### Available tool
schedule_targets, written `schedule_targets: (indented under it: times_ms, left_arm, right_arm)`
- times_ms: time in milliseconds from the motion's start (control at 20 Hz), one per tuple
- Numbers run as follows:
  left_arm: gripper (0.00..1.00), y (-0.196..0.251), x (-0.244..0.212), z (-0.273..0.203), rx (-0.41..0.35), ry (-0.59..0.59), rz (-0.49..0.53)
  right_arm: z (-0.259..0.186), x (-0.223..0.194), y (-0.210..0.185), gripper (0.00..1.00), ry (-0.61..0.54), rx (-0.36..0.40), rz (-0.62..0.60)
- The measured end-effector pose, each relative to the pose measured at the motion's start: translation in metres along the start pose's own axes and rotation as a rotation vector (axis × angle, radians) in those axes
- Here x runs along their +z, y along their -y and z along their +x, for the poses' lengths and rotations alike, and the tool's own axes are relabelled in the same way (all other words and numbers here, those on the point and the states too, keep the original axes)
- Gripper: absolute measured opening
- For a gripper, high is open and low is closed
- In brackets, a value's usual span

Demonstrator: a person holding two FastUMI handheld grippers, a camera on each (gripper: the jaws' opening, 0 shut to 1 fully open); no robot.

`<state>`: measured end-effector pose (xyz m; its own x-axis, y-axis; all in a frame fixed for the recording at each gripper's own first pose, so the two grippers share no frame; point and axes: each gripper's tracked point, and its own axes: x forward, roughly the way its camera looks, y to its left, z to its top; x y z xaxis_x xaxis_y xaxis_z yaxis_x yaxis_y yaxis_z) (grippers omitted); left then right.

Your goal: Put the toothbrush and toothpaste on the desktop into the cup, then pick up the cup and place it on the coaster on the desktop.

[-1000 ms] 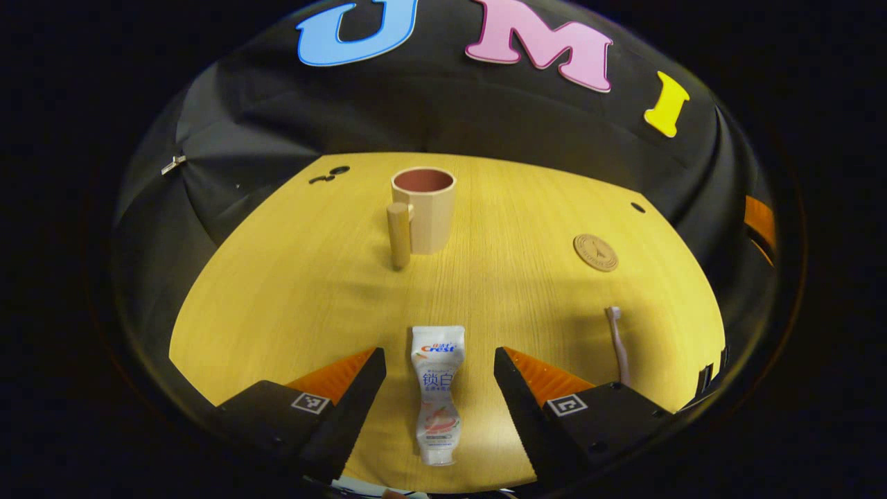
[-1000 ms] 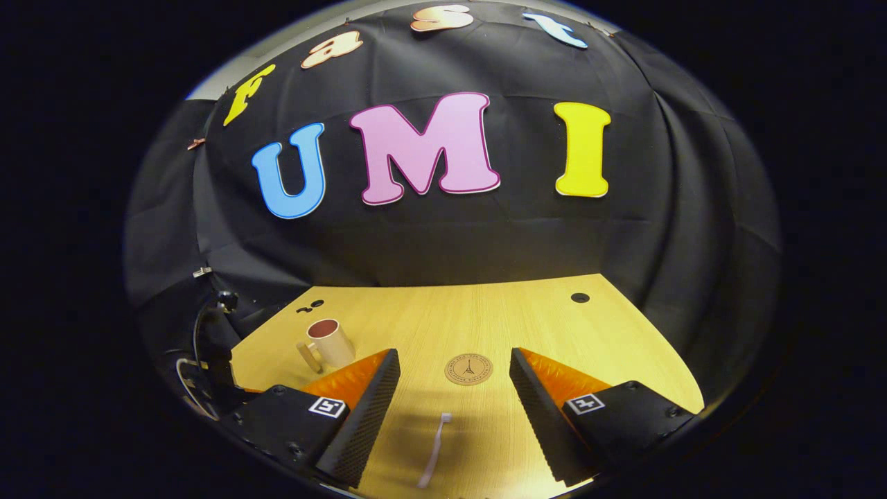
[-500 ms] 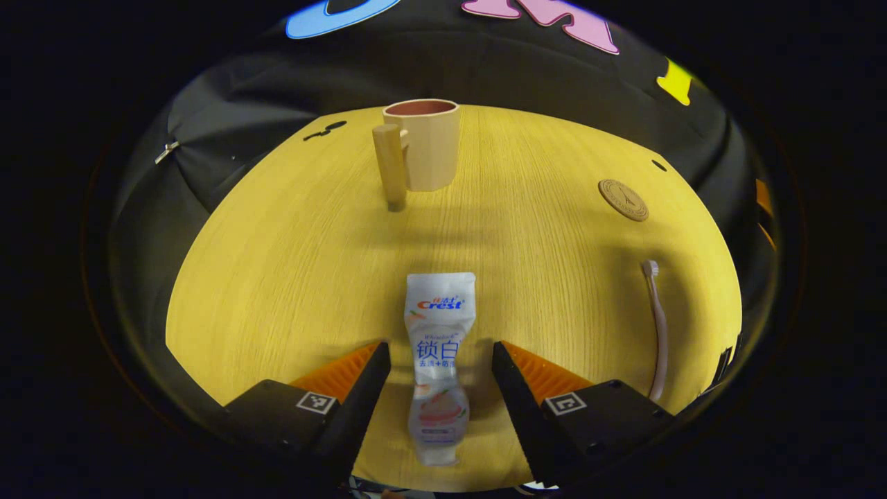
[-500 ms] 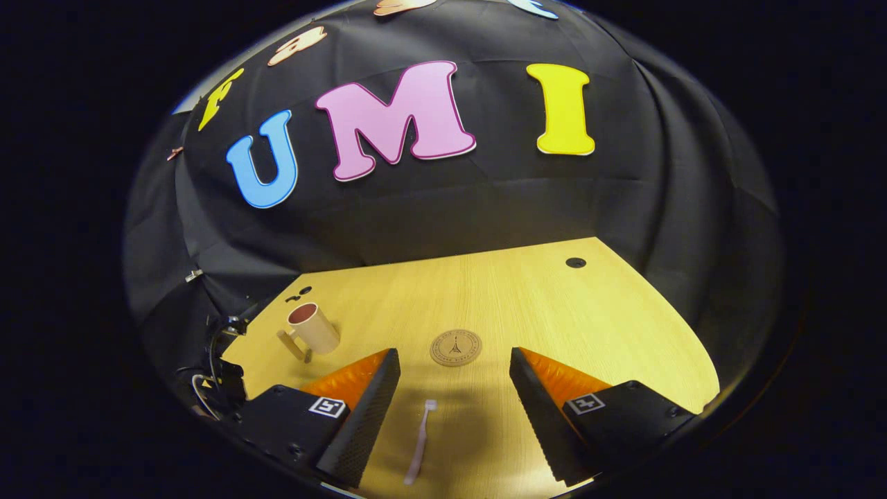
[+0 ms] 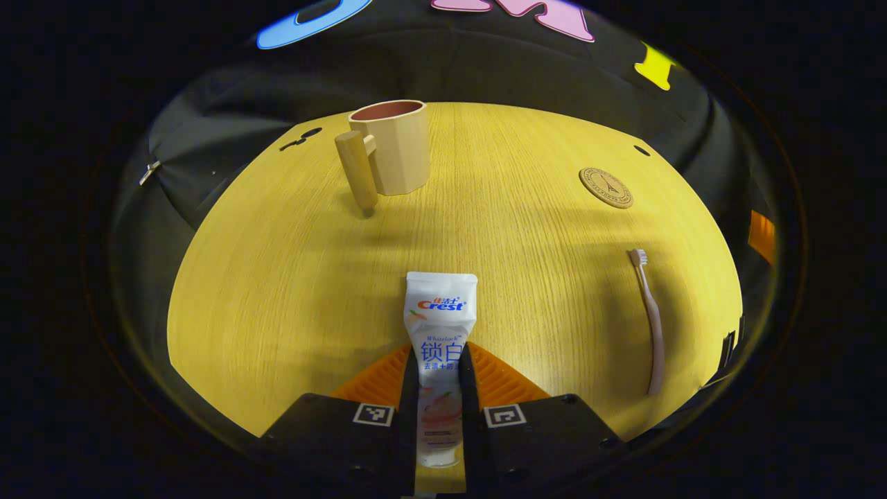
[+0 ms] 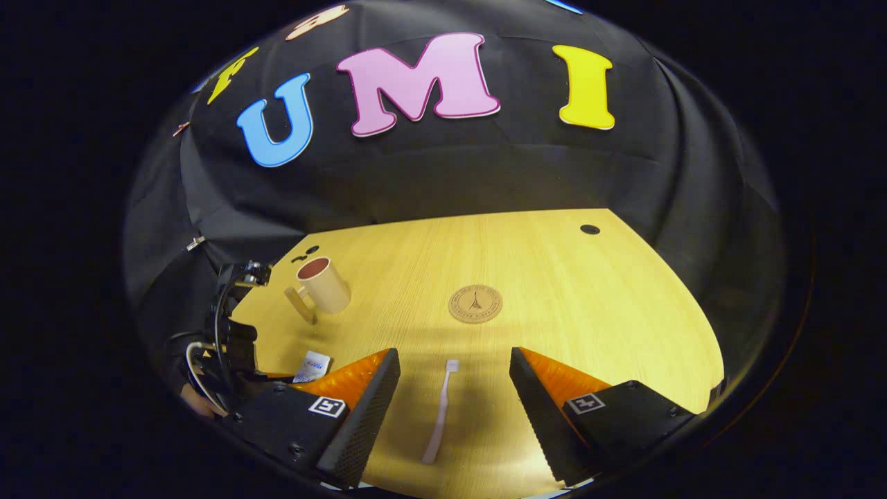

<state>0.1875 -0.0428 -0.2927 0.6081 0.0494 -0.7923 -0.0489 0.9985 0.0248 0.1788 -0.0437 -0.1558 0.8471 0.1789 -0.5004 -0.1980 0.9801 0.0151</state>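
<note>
On a wooden desktop [image 5: 277,277], the left gripper [image 5: 438,367] clamps both fingers against the lower half of a toothpaste tube [image 5: 439,333], whose flat end points ahead toward the cup [image 5: 391,149]. The right gripper [image 6: 454,388] hovers with jaws spread wide, the toothbrush [image 6: 441,412] lying untouched between its fingers and the round coaster [image 6: 475,304] just beyond.
</note>
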Motion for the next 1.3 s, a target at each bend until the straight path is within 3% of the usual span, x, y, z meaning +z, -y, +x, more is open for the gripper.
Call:
schedule_targets:
  times_ms: [200,350,650,1000,1050,1100,1300]
  left_arm:
    - [0.28,0.002,0.001,-0.001,-0.067,0.008,-0.004]
    - [0.25,0.004,0.000,-0.005,-0.136,0.006,-0.065]
    - [0.25,-0.006,-0.008,-0.036,-0.168,0.026,-0.068]
    - [0.25,-0.003,-0.007,-0.058,-0.196,0.041,-0.098]
    - [0.25,-0.002,-0.007,-0.058,-0.194,0.040,-0.095]
    - [0.20,-0.003,-0.008,-0.058,-0.192,0.038,-0.094]
    - [0.29,-0.006,-0.010,-0.058,-0.187,0.028,-0.098]
  right_arm:
    - [0.010,-0.030,-0.007,0.99,-0.085,-0.022,-0.022]
    - [0.023,-0.052,-0.008,0.99,-0.153,-0.035,0.012]
    - [0.049,-0.082,0.005,0.99,-0.277,-0.096,0.042]
    - [0.067,-0.102,0.004,0.98,-0.373,-0.102,0.033]
    - [0.068,-0.105,0.002,0.82,-0.383,-0.101,0.028]
    - [0.067,-0.108,0.001,0.96,-0.392,-0.099,0.020]
    - [0.068,-0.114,0.003,0.83,-0.405,-0.117,-0.060]
